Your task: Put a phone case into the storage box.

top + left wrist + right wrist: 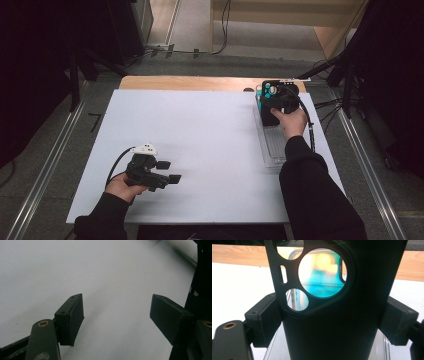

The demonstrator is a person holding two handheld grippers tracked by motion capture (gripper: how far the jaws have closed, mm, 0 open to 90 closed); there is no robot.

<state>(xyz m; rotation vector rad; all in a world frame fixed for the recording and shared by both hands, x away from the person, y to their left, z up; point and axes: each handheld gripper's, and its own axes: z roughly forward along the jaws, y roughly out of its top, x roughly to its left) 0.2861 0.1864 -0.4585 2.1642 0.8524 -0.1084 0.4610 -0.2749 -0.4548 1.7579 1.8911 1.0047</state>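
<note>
From the high view, the right gripper [272,102] sat in the upper right of the frame, over the far end of a clear plastic tray [274,145] lying along the right edge of the white table [200,150]. Clamped in it was a black phone case [270,100], its round camera cut-outs showing teal. The right hand [291,121] gripped the tool just below the case. Down in the lower left of the frame, the left gripper [169,171] lay low over bare table, jaws apart with nothing between them, the left hand [122,188] behind it.

In the left gripper view, the left gripper [116,312] had its two black pads [71,317] standing wide apart, with plain white table between and beyond them.

In the right gripper view, the phone case [337,322] stood upright through the middle of the frame, and the right gripper [332,322] pressed on it from both sides, one pad [263,320] touching each edge. Through the big round cut-out at upper centre, something teal and yellow showed, blurred. The tray's [272,347] clear rim ran beneath, and wooden table edge crossed the top.
</note>
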